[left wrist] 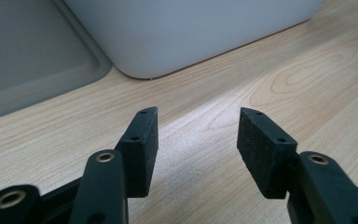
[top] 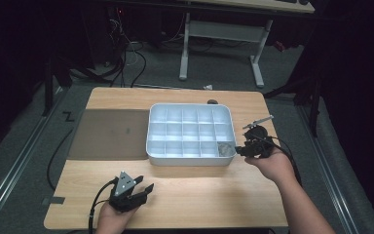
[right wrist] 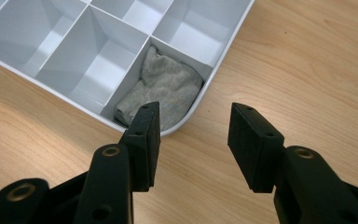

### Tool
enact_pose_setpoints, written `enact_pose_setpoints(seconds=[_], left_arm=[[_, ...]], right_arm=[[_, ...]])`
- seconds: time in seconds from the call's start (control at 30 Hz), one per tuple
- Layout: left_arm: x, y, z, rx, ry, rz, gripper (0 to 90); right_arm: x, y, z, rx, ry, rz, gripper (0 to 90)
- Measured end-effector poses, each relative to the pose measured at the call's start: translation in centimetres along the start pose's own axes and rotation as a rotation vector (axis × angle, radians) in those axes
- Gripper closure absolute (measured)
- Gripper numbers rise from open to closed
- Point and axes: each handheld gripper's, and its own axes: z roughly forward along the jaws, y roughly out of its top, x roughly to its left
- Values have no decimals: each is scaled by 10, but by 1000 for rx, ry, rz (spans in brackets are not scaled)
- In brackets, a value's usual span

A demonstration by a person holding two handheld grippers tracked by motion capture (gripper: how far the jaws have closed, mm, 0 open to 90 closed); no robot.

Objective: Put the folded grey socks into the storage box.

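Wooden tabletop (top: 199, 185) carries my white tray (top: 156, 146); a crumpled grey sock (right wrist: 165, 91) lies in its near-right corner compartment. My right hand-held gripper (right wrist: 193, 140) hangs just outside that corner, jaws spread, nothing between them. My left hand-held gripper (left wrist: 198, 149) sits well apart, likewise spread and empty.

The left gripper (left wrist: 198, 140) holds its black jaws apart with nothing between them over the wooden table (left wrist: 279, 79), the white tray (left wrist: 191, 32) at the frame's top, a grey mat (left wrist: 23, 60) upper left.
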Motion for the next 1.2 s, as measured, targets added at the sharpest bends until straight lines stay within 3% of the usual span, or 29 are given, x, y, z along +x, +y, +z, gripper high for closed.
enact_pose_setpoints(seconds=[0.1,0.17,0.2,0.23,0.3,0.43,0.6,0.73,0.9,1.03,1.2], left_arm=[[1,0,-1,1,-2,-4,463],[0,0,-2,-4,-3,-2,442],[0,0,-2,-5,-6,1,433],[0,0,-3,-5,-8,4,422],[-2,0,-4,-11,-7,8,408],[-4,0,-4,-19,-6,4,390],[-3,-1,-3,-12,2,3,381],[-1,-2,-4,-19,8,-4,379],[0,-2,-4,-21,13,-3,378],[0,-3,-2,-15,9,1,378],[-2,-2,-2,-17,0,-6,379]], right_arm=[[-3,-6,-2,-35,8,38,539],[-2,-10,-3,-54,-18,27,525],[-1,-13,-3,-80,-13,21,527],[-1,-18,-2,-104,14,44,519],[3,-25,-1,-122,-6,29,498],[6,-44,1,-203,55,63,490],[9,-69,7,-273,94,43,472],[14,-89,16,-335,97,31,446],[28,-112,27,-406,80,-4,429],[41,-123,34,-431,81,-37,396],[61,-136,39,-472,79,-24,389]])
